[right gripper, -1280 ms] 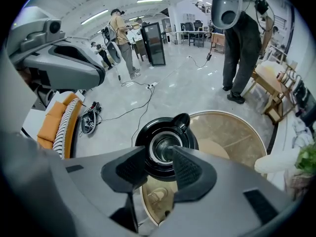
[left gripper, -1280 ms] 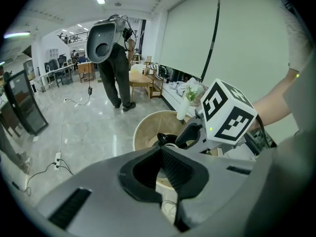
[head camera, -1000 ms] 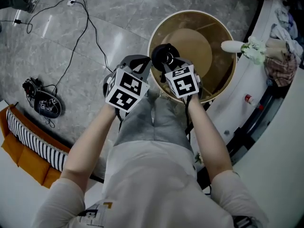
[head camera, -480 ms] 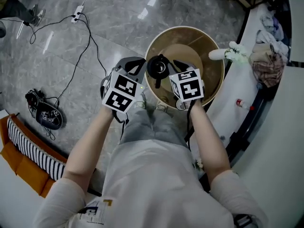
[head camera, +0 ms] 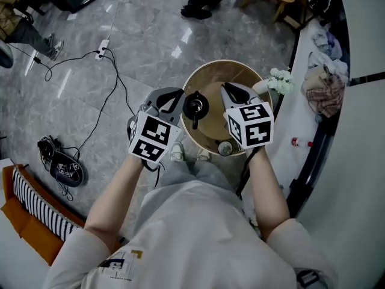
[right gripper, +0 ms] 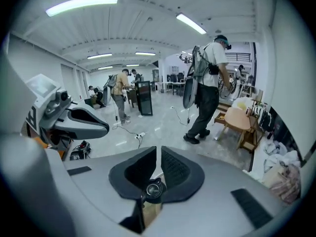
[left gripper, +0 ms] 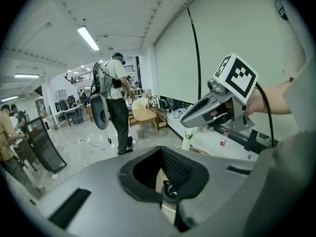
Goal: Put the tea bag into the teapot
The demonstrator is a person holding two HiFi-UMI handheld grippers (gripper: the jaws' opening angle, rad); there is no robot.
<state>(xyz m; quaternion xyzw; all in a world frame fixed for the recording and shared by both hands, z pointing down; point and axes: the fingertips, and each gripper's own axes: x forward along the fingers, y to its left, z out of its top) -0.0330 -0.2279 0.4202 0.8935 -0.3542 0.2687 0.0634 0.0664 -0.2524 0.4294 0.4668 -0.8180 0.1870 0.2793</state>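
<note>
A black teapot [head camera: 195,106] stands on the round wooden table [head camera: 258,77], and I see no tea bag in any view. My left gripper [head camera: 173,95] hangs high above the table's left rim, its jaw tips meeting with nothing between them [left gripper: 160,149]. My right gripper [head camera: 231,92] hovers to the right of the teapot. Its jaws have just been closing, only a thin slit is left, and nothing is held [right gripper: 159,149]. The teapot's lid [right gripper: 153,187] shows far below through the hollow behind the pads.
A small round object [head camera: 225,148] sits at the table's near edge. A white vase with flowers [head camera: 274,80] and a red-capped bottle [head camera: 298,142] stand on the white counter at right. A power strip and cables [head camera: 103,46] lie on the floor. People stand farther off.
Both grippers have risen well above the table, toward the head camera. The teapot has stayed on the table and now looks smaller and farther below.
</note>
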